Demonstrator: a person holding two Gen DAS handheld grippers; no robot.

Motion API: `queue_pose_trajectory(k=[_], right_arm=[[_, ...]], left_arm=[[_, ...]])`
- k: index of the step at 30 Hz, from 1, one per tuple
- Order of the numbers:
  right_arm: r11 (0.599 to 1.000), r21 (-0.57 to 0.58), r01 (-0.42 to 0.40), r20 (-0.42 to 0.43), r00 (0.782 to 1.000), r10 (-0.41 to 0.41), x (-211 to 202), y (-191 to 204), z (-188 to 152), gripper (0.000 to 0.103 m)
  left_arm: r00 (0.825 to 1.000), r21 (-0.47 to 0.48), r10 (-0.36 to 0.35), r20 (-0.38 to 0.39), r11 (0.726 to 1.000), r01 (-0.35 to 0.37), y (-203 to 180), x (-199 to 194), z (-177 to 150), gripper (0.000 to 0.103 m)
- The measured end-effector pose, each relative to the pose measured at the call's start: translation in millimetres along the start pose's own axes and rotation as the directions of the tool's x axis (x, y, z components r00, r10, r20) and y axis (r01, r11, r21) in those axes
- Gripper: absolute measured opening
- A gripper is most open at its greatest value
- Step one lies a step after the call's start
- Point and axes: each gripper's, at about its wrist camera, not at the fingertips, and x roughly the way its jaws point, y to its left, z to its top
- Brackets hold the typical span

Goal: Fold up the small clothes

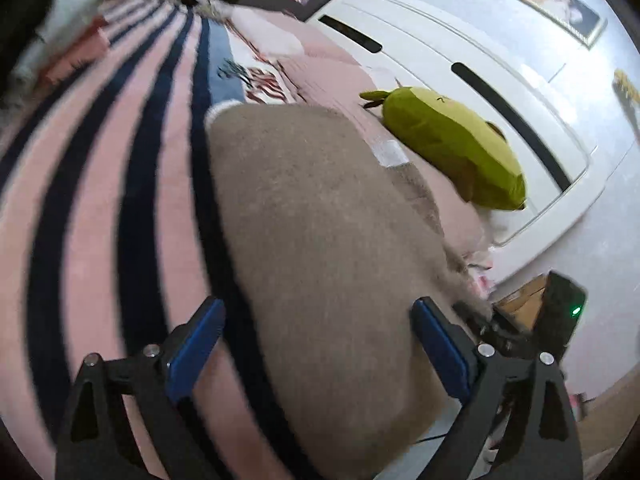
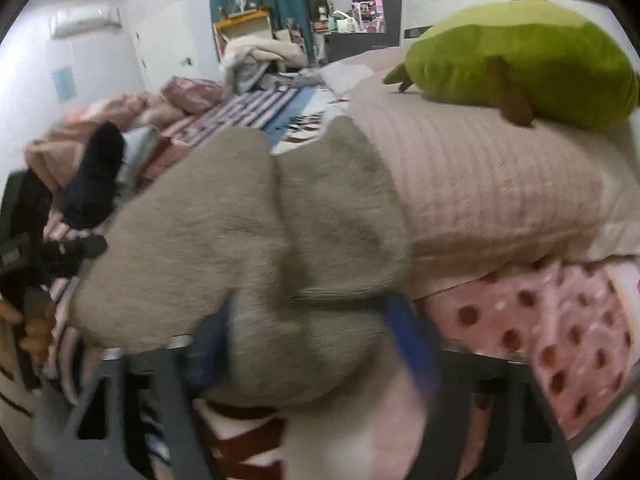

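A fuzzy taupe garment (image 1: pixel 320 248) lies on the striped pink and navy bedspread (image 1: pixel 100 208). My left gripper (image 1: pixel 318 316) is open, its blue pads either side of the garment's near end, with nothing gripped. In the right wrist view the same garment (image 2: pixel 224 232) lies folded with a crease down the middle. My right gripper (image 2: pixel 316 316) is open and blurred, its blue fingers (image 2: pixel 408 336) straddling the garment's near edge. The other gripper's dark body (image 2: pixel 24 248) shows at far left.
A green plush toy (image 1: pixel 452 148) lies on a pink ribbed pillow (image 2: pixel 480 184) by the white headboard (image 1: pixel 460 60). A polka-dot pink cloth (image 2: pixel 552 328) is under the pillow. A pile of clothes (image 2: pixel 132 128) lies further along the bed.
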Motion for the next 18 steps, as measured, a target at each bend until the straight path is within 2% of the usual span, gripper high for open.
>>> queue_pose_trajectory(k=[1, 2, 3, 4, 6, 8, 9, 11, 14, 15, 17, 18], right_arm=[[0.999, 0.019, -0.027, -0.018, 0.999, 0.027, 4, -7, 2, 0.086], [0.994, 0.064, -0.085, -0.041, 0.995, 0.088, 9, -16, 3, 0.086], [0.985, 0.109, -0.136, -0.055, 0.988, 0.142, 13, -26, 2, 0.086], [0.972, 0.148, -0.181, -0.068, 0.979, 0.192, 18, -33, 1, 0.086], [0.947, 0.200, -0.250, -0.078, 0.960, 0.270, 26, -43, -1, 0.086], [0.924, 0.228, -0.305, -0.081, 0.940, 0.331, 31, -45, -3, 0.084], [0.908, 0.245, -0.341, -0.084, 0.925, 0.371, 35, -43, -3, 0.077], [0.882, 0.271, -0.385, -0.079, 0.904, 0.419, 35, -41, -4, 0.070], [0.886, 0.236, -0.399, -0.088, 0.899, 0.428, 29, -21, 0, 0.068], [0.880, 0.217, -0.423, -0.089, 0.889, 0.449, 26, -10, 1, 0.067], [0.855, 0.177, -0.487, -0.106, 0.854, 0.509, 20, 17, 0, 0.067], [0.833, 0.161, -0.530, -0.123, 0.827, 0.549, 18, 33, -3, 0.067]], left_arm=[[1.000, -0.025, -0.024, -0.020, 0.999, 0.023, 4, 7, 4, 0.093], [0.998, -0.051, -0.055, -0.044, 0.997, 0.052, 8, 15, 6, 0.091], [0.995, -0.070, -0.081, -0.051, 0.995, 0.077, 10, 20, 7, 0.081], [0.993, -0.079, -0.101, -0.058, 0.992, 0.096, 10, 24, 7, 0.077], [0.994, -0.075, -0.107, -0.038, 0.992, 0.104, 6, 23, 6, 0.052], [0.994, -0.085, -0.106, -0.021, 0.991, 0.104, 3, 17, 6, 0.040], [0.995, -0.083, -0.102, -0.013, 0.991, 0.100, 2, 12, 5, 0.036], [0.995, -0.058, -0.100, 0.012, 0.993, 0.100, -4, -2, 2, 0.033], [0.998, 0.004, -0.061, 0.016, 0.998, 0.060, -16, -30, -9, 0.032], [0.999, 0.023, -0.041, 0.021, 0.999, 0.041, -18, -43, -14, 0.032], [0.999, 0.020, -0.001, 0.032, 1.000, 0.000, -12, -77, -26, 0.032], [0.999, 0.011, 0.020, 0.041, 1.000, -0.021, -9, -93, -32, 0.032]])
